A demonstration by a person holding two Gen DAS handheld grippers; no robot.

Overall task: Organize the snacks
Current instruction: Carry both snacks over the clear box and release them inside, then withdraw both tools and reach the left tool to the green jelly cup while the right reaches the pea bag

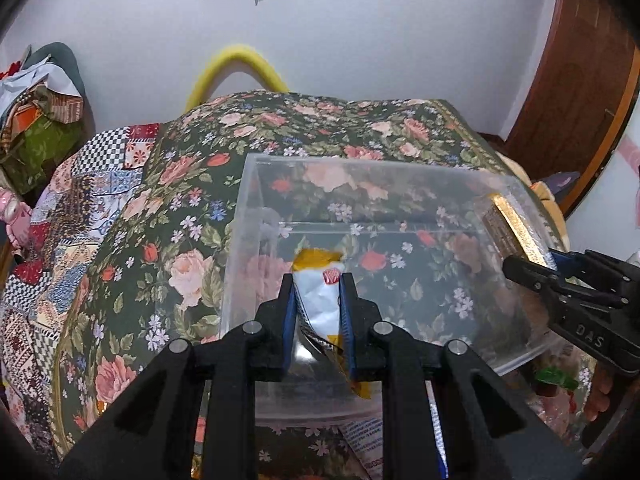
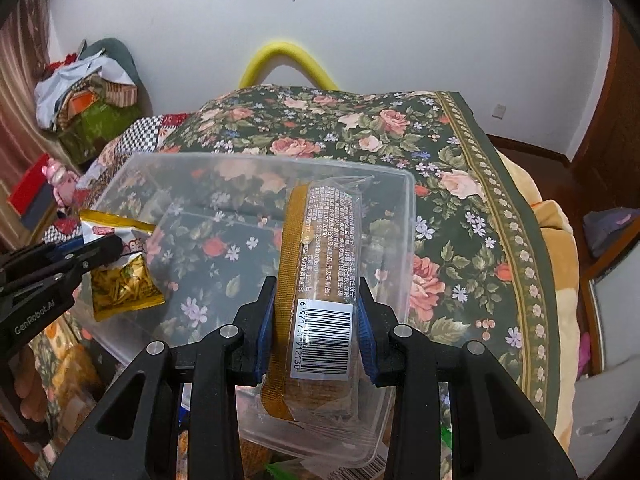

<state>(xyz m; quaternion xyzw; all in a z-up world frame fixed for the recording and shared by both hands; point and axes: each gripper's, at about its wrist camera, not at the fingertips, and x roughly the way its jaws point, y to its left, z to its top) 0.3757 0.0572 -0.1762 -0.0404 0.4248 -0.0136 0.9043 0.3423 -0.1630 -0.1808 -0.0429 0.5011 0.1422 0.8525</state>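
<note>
A clear plastic bin (image 1: pixel 256 200) (image 2: pixel 410 240) sits on the floral bedspread. My left gripper (image 1: pixel 319 284) is shut on a small yellow and white snack bag (image 1: pixel 320 300) and holds it over the bin's left side; the bag also shows in the right wrist view (image 2: pixel 124 284). My right gripper (image 2: pixel 318 292) is shut on a long brown biscuit pack (image 2: pixel 320 264) with a barcode, held over the bin's right side. In the left wrist view the pack (image 1: pixel 512 228) and the right gripper (image 1: pixel 532 270) show at the bin's right wall.
The floral bedspread (image 1: pixel 280 128) (image 2: pixel 460 184) covers the bed around the bin. More snack packets (image 1: pixel 368 452) lie under the near edge of the bin. A pile of bags (image 2: pixel 88 100) sits at the far left. A yellow foam tube (image 2: pixel 288 56) arches behind the bed.
</note>
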